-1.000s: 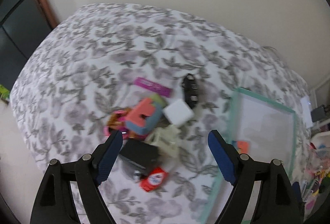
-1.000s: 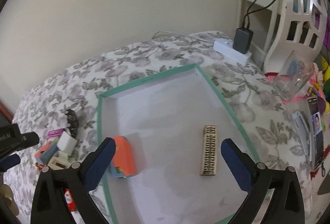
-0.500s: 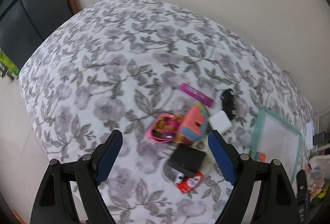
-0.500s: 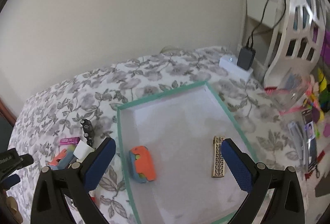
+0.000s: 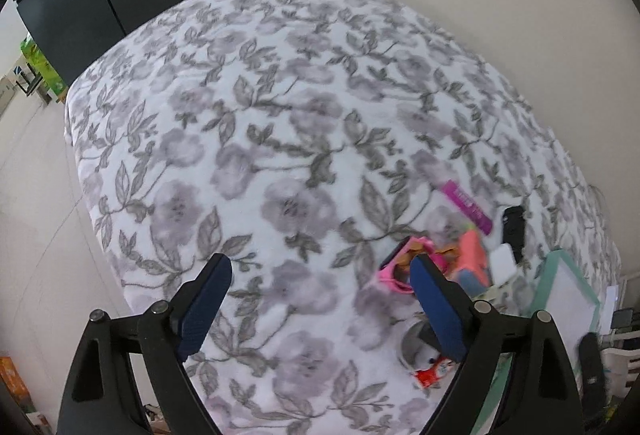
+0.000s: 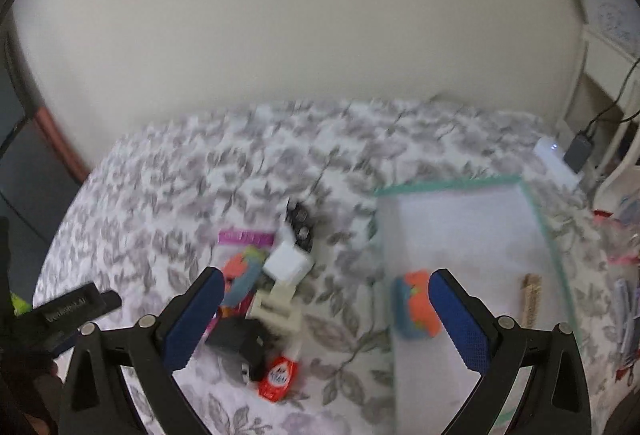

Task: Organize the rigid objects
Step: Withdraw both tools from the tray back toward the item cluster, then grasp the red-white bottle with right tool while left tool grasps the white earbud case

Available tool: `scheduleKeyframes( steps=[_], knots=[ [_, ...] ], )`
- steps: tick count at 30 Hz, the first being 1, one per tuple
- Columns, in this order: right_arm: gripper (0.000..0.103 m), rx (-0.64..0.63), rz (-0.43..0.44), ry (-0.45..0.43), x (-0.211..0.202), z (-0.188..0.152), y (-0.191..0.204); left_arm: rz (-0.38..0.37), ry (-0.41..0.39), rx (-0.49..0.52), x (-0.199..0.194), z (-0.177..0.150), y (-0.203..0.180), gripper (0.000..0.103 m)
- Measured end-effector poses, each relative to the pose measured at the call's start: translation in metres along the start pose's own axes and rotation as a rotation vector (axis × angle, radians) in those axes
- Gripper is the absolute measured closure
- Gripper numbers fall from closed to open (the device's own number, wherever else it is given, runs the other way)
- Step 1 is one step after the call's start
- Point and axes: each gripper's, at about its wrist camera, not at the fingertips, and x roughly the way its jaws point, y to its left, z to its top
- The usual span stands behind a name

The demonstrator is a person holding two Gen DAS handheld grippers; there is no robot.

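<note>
Toys and small hard things lie in a heap on the flowery blanket. Both grippers hang above the bed with nothing between their blue fingers. The left gripper has just been opening its fingers a little more, and they stand wide apart over bare blanket. The heap sits off past its right finger, with a pink thing peeking out just behind that finger. The right gripper also has its fingers spread wide and holds nothing. Between them I see a white cube, a cream block and a black box, with a red packet lower down.

Past its right finger sits the green-edged tray, and an orange and blue toy already lies inside, right behind that finger. A tan strip lies in there too.

What could go wrong? The things in the heap touch each other (they look all jumbled), so closing on one could push its neighbours away or pinch two at once. The blanket is soft, so a finger pressed down could tip a block. Both views are blurry, so small shapes are hard to tell.
</note>
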Motion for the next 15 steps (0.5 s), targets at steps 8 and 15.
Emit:
scheduleKeyframes(
  steps=[8, 15],
  knots=[
    [0.0, -0.02, -0.022, 0.23, 0.062, -0.043, -0.001, 0.022, 0.126, 0.018, 0.04, -0.013, -0.007, 0.012],
    [0.0, -0.035, -0.018, 0.329, 0.083, -0.066, 0.002, 0.006, 0.235, 0.036, 0.07, -0.031, -0.009, 0.012]
  ],
)
